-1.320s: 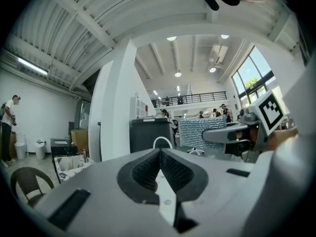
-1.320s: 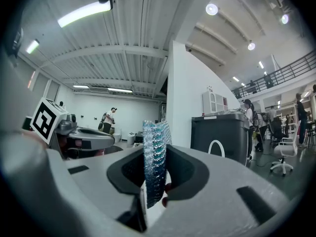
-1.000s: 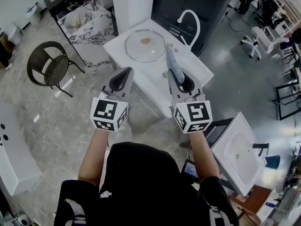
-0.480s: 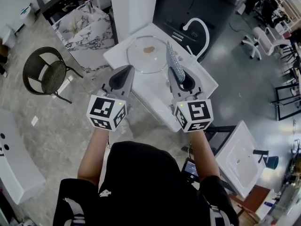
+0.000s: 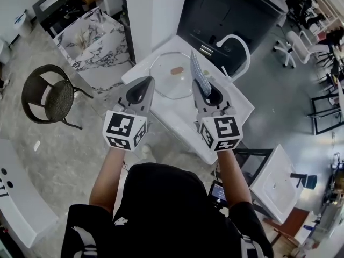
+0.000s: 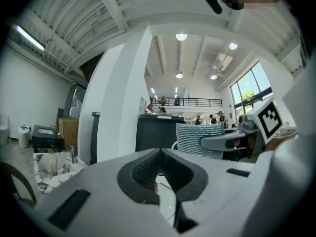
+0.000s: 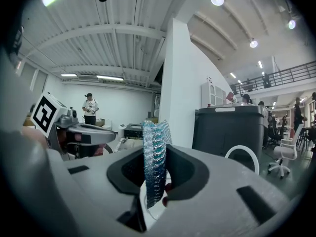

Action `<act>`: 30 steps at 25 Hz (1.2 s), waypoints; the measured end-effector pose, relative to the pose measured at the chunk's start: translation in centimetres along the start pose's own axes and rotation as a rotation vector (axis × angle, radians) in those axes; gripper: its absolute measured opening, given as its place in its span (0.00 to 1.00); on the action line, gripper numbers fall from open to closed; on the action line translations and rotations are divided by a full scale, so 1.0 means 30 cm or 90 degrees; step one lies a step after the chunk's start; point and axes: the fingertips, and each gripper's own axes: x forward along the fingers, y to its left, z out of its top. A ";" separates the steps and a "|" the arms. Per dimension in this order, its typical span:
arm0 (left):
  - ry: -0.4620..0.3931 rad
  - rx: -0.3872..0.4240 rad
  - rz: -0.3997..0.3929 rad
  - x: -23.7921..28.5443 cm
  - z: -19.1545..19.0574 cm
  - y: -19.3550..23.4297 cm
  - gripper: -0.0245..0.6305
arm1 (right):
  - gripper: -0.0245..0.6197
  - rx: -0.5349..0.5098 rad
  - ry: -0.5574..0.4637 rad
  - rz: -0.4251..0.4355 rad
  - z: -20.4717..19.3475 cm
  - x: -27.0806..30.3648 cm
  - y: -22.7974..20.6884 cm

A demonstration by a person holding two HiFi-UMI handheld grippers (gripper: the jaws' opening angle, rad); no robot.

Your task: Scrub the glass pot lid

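1. Head view: I hold both grippers out level, side by side, over the near edge of a white countertop [image 5: 177, 114].
2. Glass pot lid [image 5: 167, 71]: it lies flat on the far left part of the countertop, beyond both grippers. A brownish knob [image 5: 176, 70] sits near its middle. Neither gripper touches it.
3. Left gripper [image 5: 144, 84]: its tips point toward the near rim of the lid. In the left gripper view the left gripper [image 6: 159, 157] has its ribbed pads pressed together, with nothing between them.
4. Right gripper [image 5: 203, 90]: it is clamped on a blue-silver scouring pad [image 5: 198, 71]. The pad stands on edge and projects forward past the tips, just right of the lid.
5. Right gripper view: the right gripper [image 7: 155, 179] pinches the lower part of the scouring pad [image 7: 154, 152] between both pads. The upper part of the pad rises free above the jaws.
6. Cross-check: the left gripper view shows the scouring pad [image 6: 199, 138] to the right, broad face on. The right gripper view shows the left gripper's marker cube [image 7: 45, 113] to the left.
7. Surroundings: a white arched faucet [image 5: 236, 41] stands at the far right of the countertop, in front of a black cabinet [image 5: 231, 9]. A white pillar [image 5: 153, 9] stands far left of the cabinet. A dark wicker chair [image 5: 45, 93] is on the floor well to the left.
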 end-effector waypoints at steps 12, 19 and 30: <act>0.018 -0.017 -0.020 0.087 -0.056 0.287 0.04 | 0.15 -0.014 0.027 -0.008 -0.005 0.279 0.090; 0.041 -0.025 -0.059 0.164 -0.125 0.315 0.04 | 0.15 -0.007 0.055 -0.025 -0.061 0.358 0.052; 0.088 -0.044 -0.091 0.350 -0.238 0.285 0.04 | 0.15 0.019 0.100 -0.024 -0.185 0.445 -0.100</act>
